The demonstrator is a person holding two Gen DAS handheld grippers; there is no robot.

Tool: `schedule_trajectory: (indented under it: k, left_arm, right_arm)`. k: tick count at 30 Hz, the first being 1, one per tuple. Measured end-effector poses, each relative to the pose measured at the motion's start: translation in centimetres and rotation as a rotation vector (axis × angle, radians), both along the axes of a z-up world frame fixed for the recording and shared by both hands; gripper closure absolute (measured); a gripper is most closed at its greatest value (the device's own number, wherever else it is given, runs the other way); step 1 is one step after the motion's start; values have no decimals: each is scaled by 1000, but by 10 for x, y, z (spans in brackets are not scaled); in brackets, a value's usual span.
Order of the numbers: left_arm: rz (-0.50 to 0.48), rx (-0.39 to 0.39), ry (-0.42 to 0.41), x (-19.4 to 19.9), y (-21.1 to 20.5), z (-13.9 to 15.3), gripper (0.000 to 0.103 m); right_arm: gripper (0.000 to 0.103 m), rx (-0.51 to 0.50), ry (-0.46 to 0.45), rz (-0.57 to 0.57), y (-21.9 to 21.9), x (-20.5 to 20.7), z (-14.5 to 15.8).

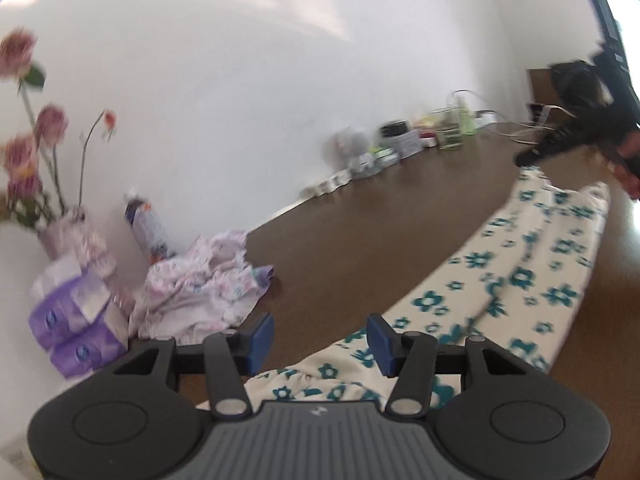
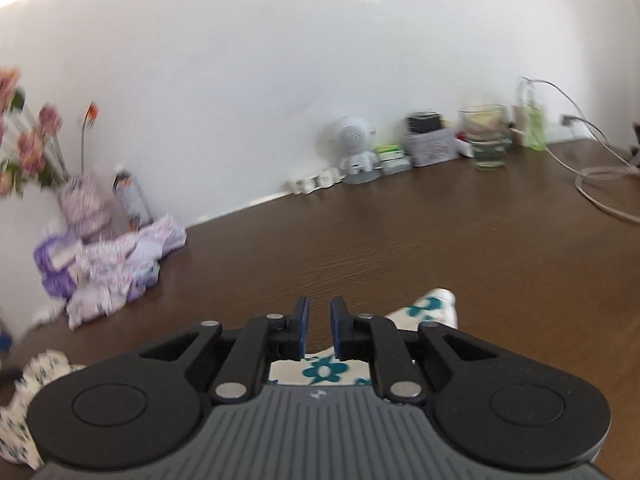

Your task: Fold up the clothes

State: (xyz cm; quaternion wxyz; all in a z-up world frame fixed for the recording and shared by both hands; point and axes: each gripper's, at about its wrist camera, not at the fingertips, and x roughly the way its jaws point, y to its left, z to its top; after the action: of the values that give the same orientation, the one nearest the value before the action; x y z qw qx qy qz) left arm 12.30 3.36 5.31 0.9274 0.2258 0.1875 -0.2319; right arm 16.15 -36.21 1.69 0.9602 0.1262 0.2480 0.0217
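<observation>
A garment (image 1: 516, 280) lies spread on the desk (image 1: 360, 232), running from under the left gripper (image 1: 320, 338) toward the far right, where the right gripper (image 1: 560, 140) sits at its far end. Left of it, near the wall (image 1: 240, 80), lies a crumpled heap of clothes (image 1: 200, 284). Behind the heap stand a can (image 1: 146, 232) and a vase (image 1: 70, 232), with packets (image 1: 76, 320) to its left. Along the wall farther right stand a fan (image 2: 354, 140), boxes (image 2: 430, 146) and a jar (image 2: 486, 136); a cable (image 2: 592, 184) trails at the far right.

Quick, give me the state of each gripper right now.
Left gripper: open wide, holding nothing, above the floral garment.
Right gripper: open by a narrow gap, nothing between the pads, above the same garment's end.
</observation>
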Motion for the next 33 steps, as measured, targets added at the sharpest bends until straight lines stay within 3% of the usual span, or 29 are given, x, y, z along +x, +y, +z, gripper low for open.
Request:
schedule_trajectory:
  k: [2,4,7,10,13,14,15,17,19,24,27,33]
  left_arm:
    - [59,-15,70,11,7,-9,54]
    - [104,-39,149,19,19,-18,70]
    - [162,-103,266,24,40,-33,81]
    - [186,-172,286,13,54,-41,81]
    - [201,-182,252,4,54,-45,80]
    - [201,-182,251,5,53,-44,80]
    - [201,-182,250,6,53,-43,80]
    - [195,-202,256,4,57,-38,77]
    - [186,-225,263,2,64,-30,67]
    - [255,-351,256,9,110,-6,51]
    - [297,-374,300,35,135,-2,51]
    - [264,-335,430,89,148,-13,54]
  right_arm:
    - [81,-78,23,5,9,10,-5]
    - [81,-156,47,11,19,19,-10]
    - [81,-168,103,-22,8,20,-22]
    - [80,-110,120,-42,-7,16,-30]
    - [78,-49,130,-49,-17,17,-33]
    - [75,-54,134,-55,-17,17,-34]
    - [66,-60,139,-62,-17,18,-35]
    - [65,-49,148,-81,-17,18,-35]
    - [66,-36,127,-86,-11,13,-26]
    - [66,-176,8,99,50,-4,13]
    - [66,-215,-7,272,100,-3,25]
    - [66,-248,21,435,165,3,14]
